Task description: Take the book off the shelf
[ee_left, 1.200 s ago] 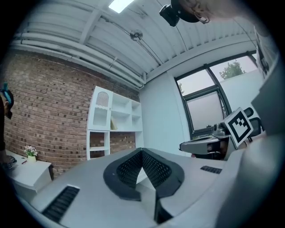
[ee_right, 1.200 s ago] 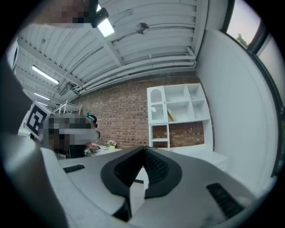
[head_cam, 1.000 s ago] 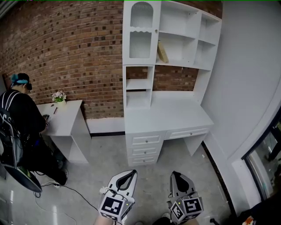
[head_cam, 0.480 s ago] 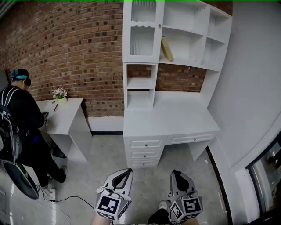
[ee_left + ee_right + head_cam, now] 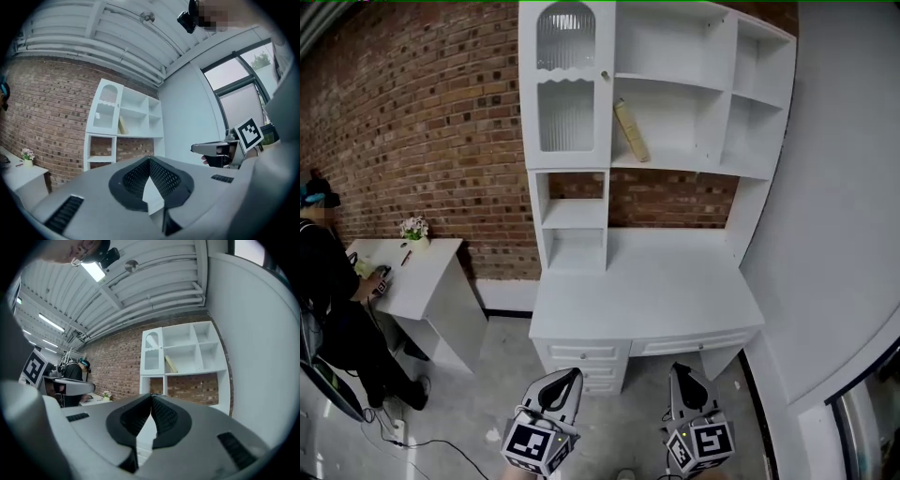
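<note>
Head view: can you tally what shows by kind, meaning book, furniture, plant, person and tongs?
book: 1
desk with shelves: 1
small table: 1
flower pot: 1
person: 1
tongs: 2, left tongs and right tongs, both shut and empty
Total: 7

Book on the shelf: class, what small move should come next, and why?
Probably step closer and raise the right hand-held gripper toward the book: it leans in an upper shelf compartment, while that and the left hand-held gripper sit low, short of the desk, jaws shut.
</note>
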Demonstrator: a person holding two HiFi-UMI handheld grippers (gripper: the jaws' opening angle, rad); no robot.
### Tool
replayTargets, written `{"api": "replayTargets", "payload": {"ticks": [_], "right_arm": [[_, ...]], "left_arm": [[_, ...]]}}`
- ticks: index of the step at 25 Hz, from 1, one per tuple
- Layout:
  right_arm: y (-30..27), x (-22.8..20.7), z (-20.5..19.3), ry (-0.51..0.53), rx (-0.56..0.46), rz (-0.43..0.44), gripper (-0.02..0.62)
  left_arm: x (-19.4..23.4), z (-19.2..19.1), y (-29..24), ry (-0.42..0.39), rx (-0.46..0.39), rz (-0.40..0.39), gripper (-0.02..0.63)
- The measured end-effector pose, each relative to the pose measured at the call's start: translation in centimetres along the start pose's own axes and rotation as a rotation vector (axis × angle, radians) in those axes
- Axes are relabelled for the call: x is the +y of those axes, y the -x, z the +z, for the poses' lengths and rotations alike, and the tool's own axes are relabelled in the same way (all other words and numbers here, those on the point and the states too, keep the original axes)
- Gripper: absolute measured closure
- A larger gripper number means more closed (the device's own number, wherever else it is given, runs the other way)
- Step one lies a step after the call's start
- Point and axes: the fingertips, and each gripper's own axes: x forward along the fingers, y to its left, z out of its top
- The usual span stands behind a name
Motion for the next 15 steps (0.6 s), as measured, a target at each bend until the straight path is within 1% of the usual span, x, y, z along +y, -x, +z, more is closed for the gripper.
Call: {"api": "replayTargets", "payload": {"ticks": [4, 6, 10, 15], "right_arm": [[-2.8, -6.0, 0.5, 0.014, 0.01, 0.009, 0.594], [-4.2, -8.2, 0.6, 0.012, 0.015, 0.013, 0.594], [-7.2, -11.3, 0.1, 0.009, 0.023, 0.021, 0.594], [-12.3, -14.4, -0.4, 0.016, 0.015, 0.014, 0.594]], "left_arm": [[-1.7, -0.2, -6.3, 0.019, 0.013, 0.01, 0.594], [-1.9, 0.0, -8.8, 0.009, 0.013, 0.02, 0.594], [-1.5, 0.0, -13.3, -0.01, 0.024, 0.023, 0.593], [0.9, 0.2, -19.1, -0.025, 0.023, 0.019, 0.594]]}}
